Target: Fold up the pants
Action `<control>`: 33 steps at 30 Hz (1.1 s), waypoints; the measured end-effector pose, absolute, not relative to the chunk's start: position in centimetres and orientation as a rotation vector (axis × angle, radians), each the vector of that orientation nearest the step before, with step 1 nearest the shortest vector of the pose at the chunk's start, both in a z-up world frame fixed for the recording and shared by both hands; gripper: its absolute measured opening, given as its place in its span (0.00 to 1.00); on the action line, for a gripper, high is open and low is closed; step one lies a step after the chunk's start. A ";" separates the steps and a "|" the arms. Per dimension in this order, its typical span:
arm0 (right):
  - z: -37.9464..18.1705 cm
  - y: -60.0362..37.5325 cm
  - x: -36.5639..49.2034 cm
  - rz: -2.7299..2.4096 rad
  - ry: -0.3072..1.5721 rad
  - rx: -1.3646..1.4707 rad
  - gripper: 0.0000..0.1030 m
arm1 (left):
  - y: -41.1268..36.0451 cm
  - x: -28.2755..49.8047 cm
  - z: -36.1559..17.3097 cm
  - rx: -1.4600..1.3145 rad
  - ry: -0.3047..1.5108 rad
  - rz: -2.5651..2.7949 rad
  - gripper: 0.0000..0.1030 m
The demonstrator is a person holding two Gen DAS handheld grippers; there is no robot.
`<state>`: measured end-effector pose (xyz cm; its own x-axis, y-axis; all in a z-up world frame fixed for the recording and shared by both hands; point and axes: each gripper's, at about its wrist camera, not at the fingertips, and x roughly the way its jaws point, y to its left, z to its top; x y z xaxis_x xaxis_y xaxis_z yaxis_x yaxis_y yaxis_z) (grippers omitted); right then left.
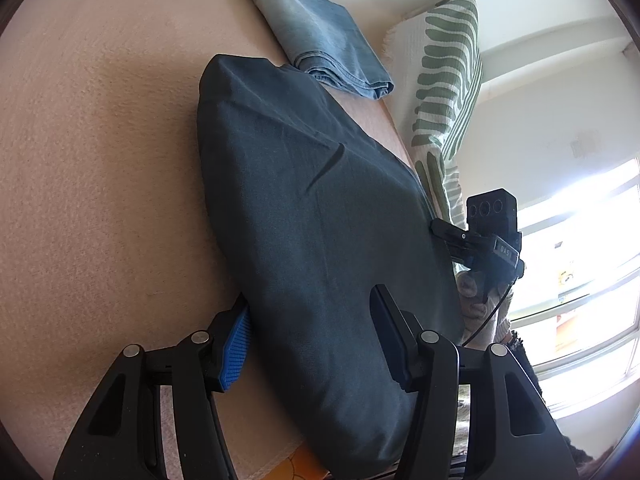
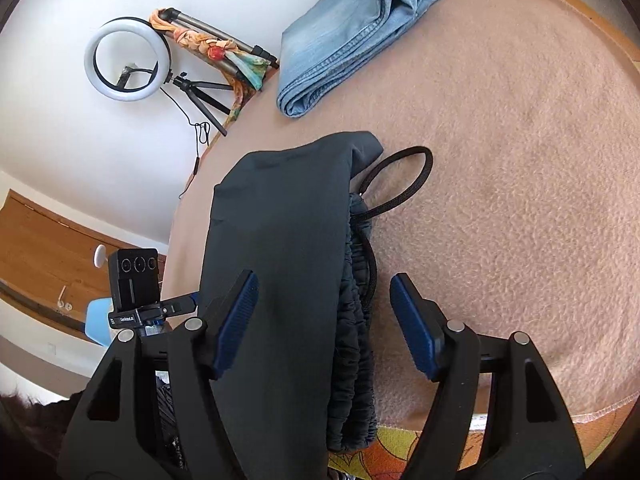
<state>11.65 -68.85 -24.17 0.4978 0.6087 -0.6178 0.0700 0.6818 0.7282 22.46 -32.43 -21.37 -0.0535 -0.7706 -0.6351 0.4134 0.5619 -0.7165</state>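
The dark grey pants (image 2: 280,264) lie folded on the pink blanket (image 2: 500,208), long axis running from bottom centre toward the upper middle. Both tongs straddle their near end: right tongs (image 2: 324,320) part-open, waistband side; left tongs (image 1: 312,336) part-open, neither visibly pinching.

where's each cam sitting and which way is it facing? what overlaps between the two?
Left wrist: on the left gripper, aimed down along the dark pants; the right gripper and a hand show at right.
Right wrist: on the right gripper, aimed down at the pants' elastic waistband; the left gripper shows at left.
Shared: dark pants, folded jeans, pink blanket.
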 end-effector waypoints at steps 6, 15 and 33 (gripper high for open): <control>-24.4 -67.3 11.2 0.394 0.979 0.779 0.64 | -33.0 22.1 -21.2 -0.327 1.287 -1.007 0.52; -24.9 -68.2 10.7 0.351 1.025 0.794 0.49 | -33.5 21.8 -21.3 -0.297 1.281 -1.012 0.47; -17.9 -62.2 8.3 0.313 0.901 0.580 0.20 | -34.2 20.0 -17.2 -0.203 1.114 -1.053 0.07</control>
